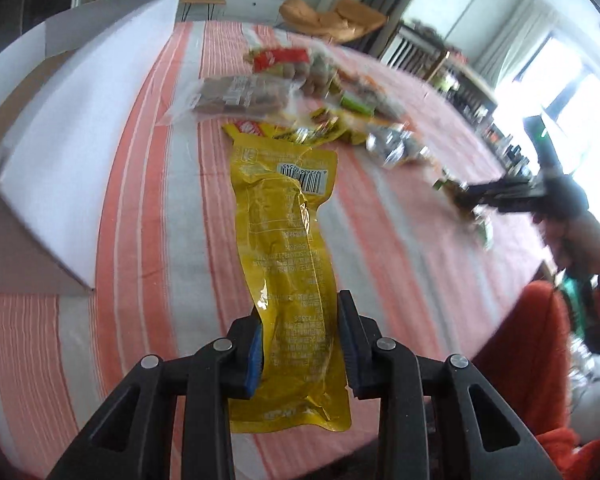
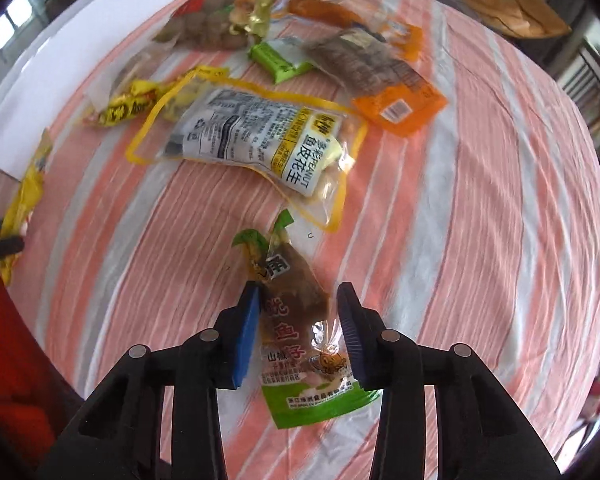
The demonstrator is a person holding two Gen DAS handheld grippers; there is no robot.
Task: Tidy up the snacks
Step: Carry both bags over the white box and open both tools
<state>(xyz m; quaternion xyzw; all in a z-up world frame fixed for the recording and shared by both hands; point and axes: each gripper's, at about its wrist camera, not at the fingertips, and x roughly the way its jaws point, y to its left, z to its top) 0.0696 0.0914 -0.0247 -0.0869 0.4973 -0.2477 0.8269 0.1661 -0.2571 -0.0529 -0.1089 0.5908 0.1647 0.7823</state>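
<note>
Left gripper [image 1: 300, 344] pinches a yellow packet [image 1: 288, 248]; right gripper [image 2: 298, 332] pinches a green packet [image 2: 300, 328], above the table [image 2: 480, 200].

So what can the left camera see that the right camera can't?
Only the left wrist view shows the white cardboard box along the table's left side, the barcode side of the long yellow packet running up from the left tool, and the bright window.

Only the right wrist view shows the green and brown squid packet up close between the right tool's fingers, plus the peanut bag and the orange packet.

Both show the striped tablecloth, the snack pile and each other's tool at the edge.
</note>
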